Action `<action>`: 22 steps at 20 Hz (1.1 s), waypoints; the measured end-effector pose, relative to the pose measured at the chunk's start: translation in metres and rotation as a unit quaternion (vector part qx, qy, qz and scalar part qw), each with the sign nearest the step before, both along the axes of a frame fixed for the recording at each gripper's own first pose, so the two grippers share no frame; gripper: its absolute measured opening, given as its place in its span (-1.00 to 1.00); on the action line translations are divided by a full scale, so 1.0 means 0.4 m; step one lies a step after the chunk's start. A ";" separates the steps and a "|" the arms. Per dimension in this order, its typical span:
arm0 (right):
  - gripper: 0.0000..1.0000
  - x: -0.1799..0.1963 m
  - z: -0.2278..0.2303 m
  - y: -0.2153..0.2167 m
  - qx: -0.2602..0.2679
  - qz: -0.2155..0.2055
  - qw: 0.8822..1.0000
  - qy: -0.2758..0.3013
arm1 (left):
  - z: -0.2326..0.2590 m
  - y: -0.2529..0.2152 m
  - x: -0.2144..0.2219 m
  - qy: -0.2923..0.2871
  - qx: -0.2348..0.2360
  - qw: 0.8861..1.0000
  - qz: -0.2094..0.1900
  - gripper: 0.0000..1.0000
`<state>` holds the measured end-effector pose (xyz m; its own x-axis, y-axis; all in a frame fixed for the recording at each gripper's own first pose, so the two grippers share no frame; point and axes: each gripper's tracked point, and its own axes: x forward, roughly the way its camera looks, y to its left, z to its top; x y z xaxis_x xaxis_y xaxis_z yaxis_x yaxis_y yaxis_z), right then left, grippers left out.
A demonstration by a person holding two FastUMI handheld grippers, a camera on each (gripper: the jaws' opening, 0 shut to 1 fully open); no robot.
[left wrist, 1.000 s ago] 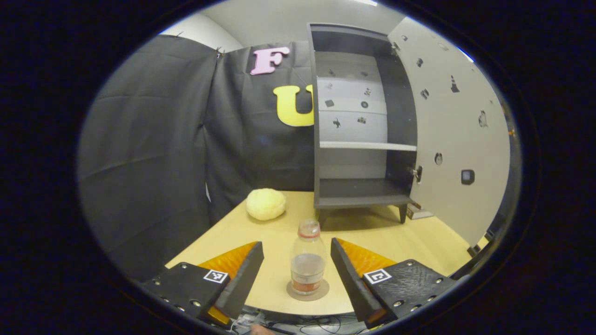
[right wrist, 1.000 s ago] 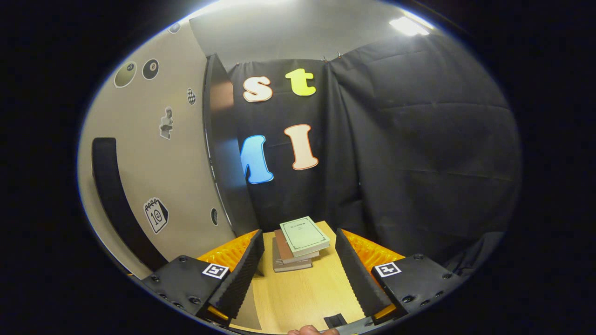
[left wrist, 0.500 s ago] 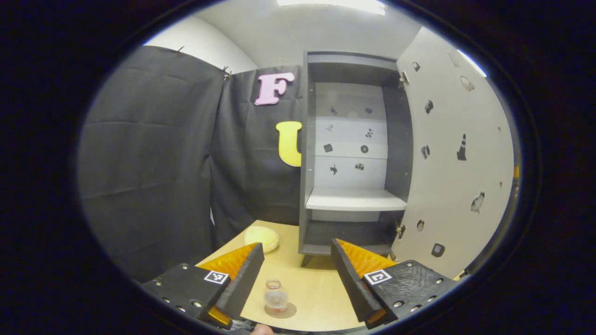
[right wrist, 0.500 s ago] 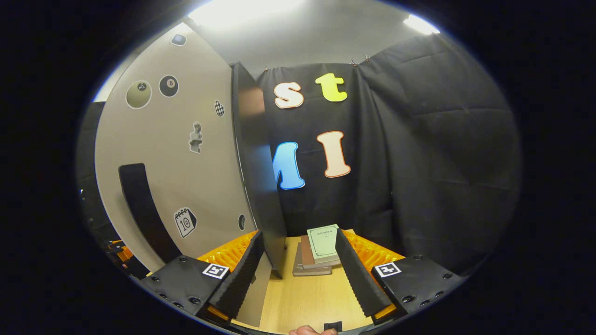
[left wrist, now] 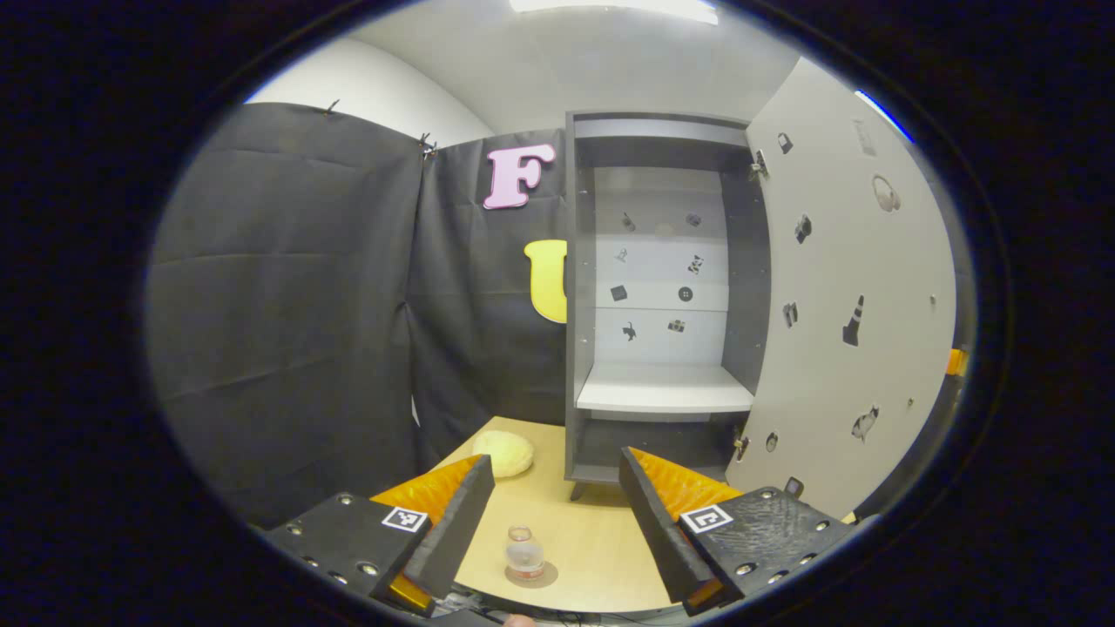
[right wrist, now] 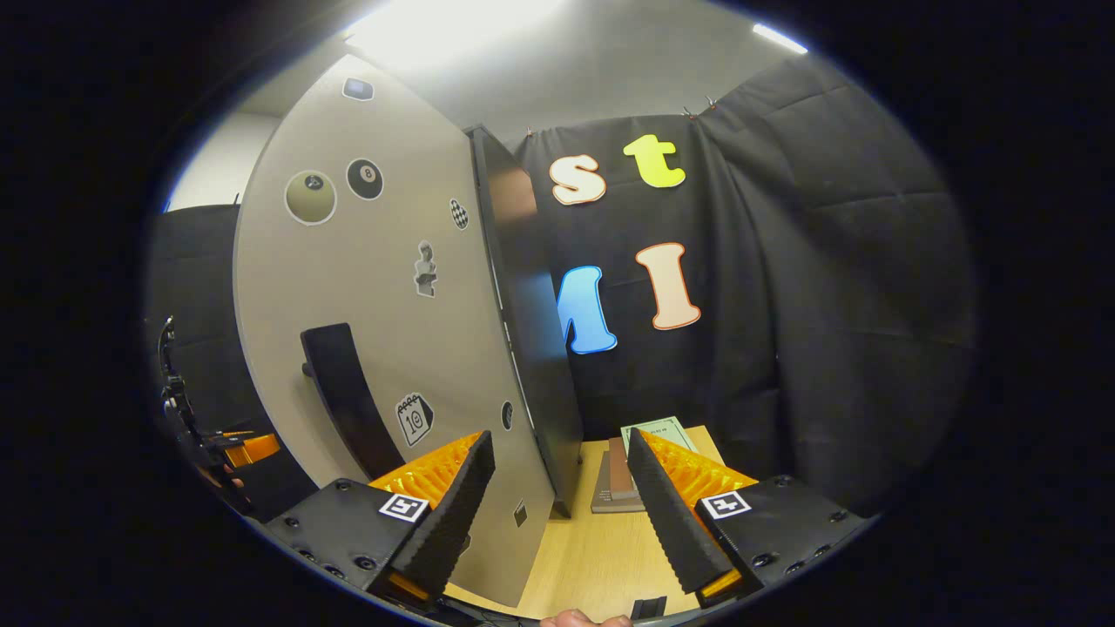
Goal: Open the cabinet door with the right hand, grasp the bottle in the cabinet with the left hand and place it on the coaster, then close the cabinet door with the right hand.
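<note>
In the left gripper view a small clear bottle with a little liquid stands upright on a round coaster near the table's front edge. My left gripper is open, raised well above and behind the bottle. The dark cabinet stands open beyond, its pale door swung out to the right. In the right gripper view my right gripper is open, with nothing held, close to the outer face of the cabinet door and right of its black handle.
A pale yellow round lump lies on the wooden table left of the cabinet. A stack of books sits on the table beyond the door's hinge side. The other gripper and hand show at far left.
My left gripper has drawn back and up from the bottle, which now looks smaller and farther. My right gripper has swung left, bringing the door's outer face and handle more into view.
</note>
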<state>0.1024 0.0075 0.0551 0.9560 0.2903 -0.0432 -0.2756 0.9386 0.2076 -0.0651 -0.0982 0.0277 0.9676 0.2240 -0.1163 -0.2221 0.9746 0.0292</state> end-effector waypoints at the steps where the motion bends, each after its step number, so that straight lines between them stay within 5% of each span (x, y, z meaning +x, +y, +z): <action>1: 0.95 0.001 -0.001 0.000 -0.004 -0.004 1.000 0.000 | 0.004 -0.004 0.005 -0.002 -0.004 1.000 -0.006 0.75; 6: 0.95 -0.001 -0.003 0.040 -0.002 -0.015 1.000 0.014 | -0.021 0.017 0.023 -0.003 -0.023 0.999 -0.026 0.75; 7: 0.83 -0.005 -0.002 0.061 0.006 -0.011 1.000 0.017 | -0.023 0.023 0.031 -0.004 -0.025 0.999 -0.033 0.75; 8: 0.95 -0.001 0.001 0.069 0.003 -0.021 1.000 0.016 | -0.025 0.032 0.035 -0.005 -0.027 0.999 -0.037 0.75; 12: 0.92 -0.025 0.052 0.061 -0.036 -0.064 0.997 -0.007 | -0.032 0.088 0.057 -0.008 -0.056 0.997 -0.049 0.76; 13: 0.77 -0.032 0.060 0.068 -0.034 -0.073 0.997 -0.011 | -0.033 0.108 0.062 -0.007 -0.057 0.997 -0.052 0.75; 15: 0.92 -0.048 0.069 0.099 -0.011 -0.080 0.997 -0.010 | -0.038 0.145 0.079 -0.003 -0.049 0.997 -0.055 0.75; 22: 0.92 -0.073 0.070 0.301 0.010 -0.051 0.999 0.001 | -0.052 0.270 0.100 -0.001 -0.039 0.997 -0.064 0.75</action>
